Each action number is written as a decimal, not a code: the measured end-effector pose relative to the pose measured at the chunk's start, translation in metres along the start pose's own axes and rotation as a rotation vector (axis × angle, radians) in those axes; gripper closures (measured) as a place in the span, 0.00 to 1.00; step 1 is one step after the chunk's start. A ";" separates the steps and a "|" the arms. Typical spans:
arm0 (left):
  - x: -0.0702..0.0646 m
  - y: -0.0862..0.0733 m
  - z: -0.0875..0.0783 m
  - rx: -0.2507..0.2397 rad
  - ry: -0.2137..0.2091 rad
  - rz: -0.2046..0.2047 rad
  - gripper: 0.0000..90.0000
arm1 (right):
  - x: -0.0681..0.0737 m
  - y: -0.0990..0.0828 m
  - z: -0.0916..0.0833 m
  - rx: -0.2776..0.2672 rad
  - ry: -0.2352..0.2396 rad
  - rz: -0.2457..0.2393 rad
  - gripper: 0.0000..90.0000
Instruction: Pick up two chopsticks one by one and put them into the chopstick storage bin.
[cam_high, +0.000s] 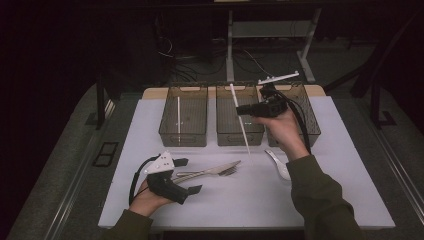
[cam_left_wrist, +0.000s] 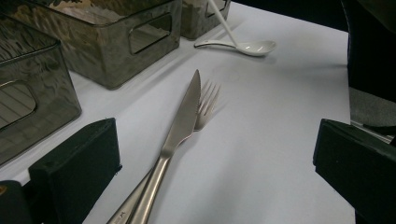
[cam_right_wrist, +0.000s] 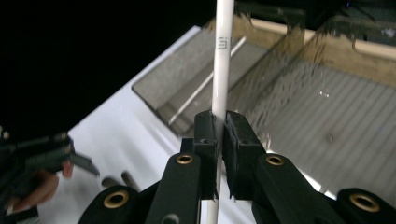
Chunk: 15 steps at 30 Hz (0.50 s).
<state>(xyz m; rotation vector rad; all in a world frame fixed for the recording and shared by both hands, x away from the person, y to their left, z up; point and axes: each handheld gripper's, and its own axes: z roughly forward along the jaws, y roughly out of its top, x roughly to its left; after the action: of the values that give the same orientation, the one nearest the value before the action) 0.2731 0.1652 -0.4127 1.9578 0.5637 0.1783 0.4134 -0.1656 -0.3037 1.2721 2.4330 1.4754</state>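
While our right gripper (cam_right_wrist: 219, 135) pinches 1 white chopstick (cam_right_wrist: 221, 70) above the bins (cam_high: 240, 135), our left gripper (cam_high: 191, 176) rests spread on the desk (cam_high: 300, 200).

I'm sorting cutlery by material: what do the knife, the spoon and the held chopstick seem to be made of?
Knife: likely stainless steel, with a brushed silvery sheen. Spoon: glossy white, ceramic or melamine; the look leaves it open. Chopstick in the right gripper: smooth white, probably plastic, with a printed mark.

A white chopstick (cam_right_wrist: 220, 70) with dark lettering sits between black jaws; smoky grey bins (cam_high: 183, 116) stand behind a silver knife (cam_left_wrist: 180, 126), fork (cam_left_wrist: 205, 105) and white spoon (cam_left_wrist: 247, 46).
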 end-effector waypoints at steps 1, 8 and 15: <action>0.000 0.000 0.000 0.000 0.000 0.000 0.00 | 0.002 0.004 0.002 -0.011 -0.001 -0.002 0.93; 0.001 0.000 0.000 -0.003 0.003 0.004 0.00 | 0.008 0.029 0.014 -0.047 -0.012 -0.007 0.93; 0.001 0.000 0.000 -0.005 -0.001 0.002 0.00 | 0.016 0.055 0.031 -0.097 -0.023 0.000 0.93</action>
<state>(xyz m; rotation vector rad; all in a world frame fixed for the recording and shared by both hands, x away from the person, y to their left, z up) 0.2735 0.1658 -0.4125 1.9532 0.5605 0.1797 0.4495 -0.1203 -0.2742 1.2635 2.3156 1.5489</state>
